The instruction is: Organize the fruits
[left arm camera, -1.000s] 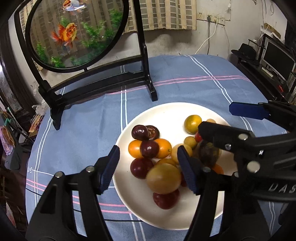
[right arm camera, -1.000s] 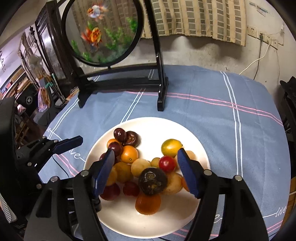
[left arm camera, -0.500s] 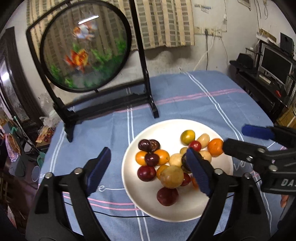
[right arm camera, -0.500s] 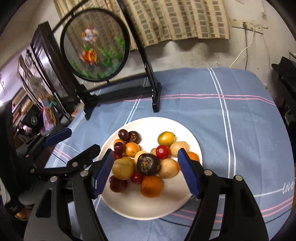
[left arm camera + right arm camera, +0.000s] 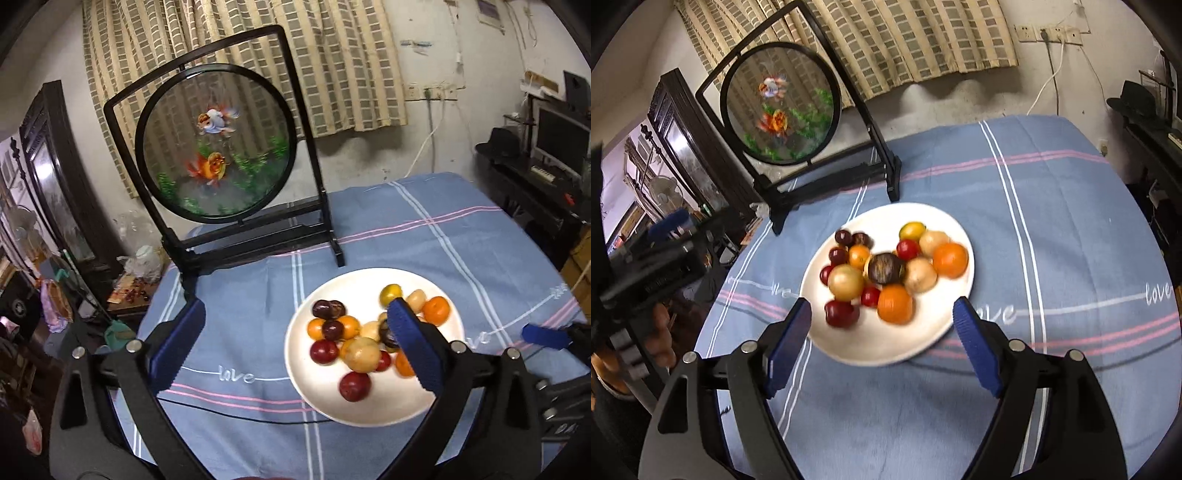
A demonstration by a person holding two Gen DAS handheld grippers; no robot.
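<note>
Looking ahead of the right hand-held gripper (image 5: 882, 349), the fruits (image 5: 886, 273) are seen piled on the white plate (image 5: 886, 350), just past its tips. Nothing is held; both jaws have just been opening. The left hand-held gripper (image 5: 291, 347) is set off to the side.

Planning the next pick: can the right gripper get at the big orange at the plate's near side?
Probably yes: the right gripper is open and empty, and the orange lies uncovered just beyond it on the white plate.
</note>
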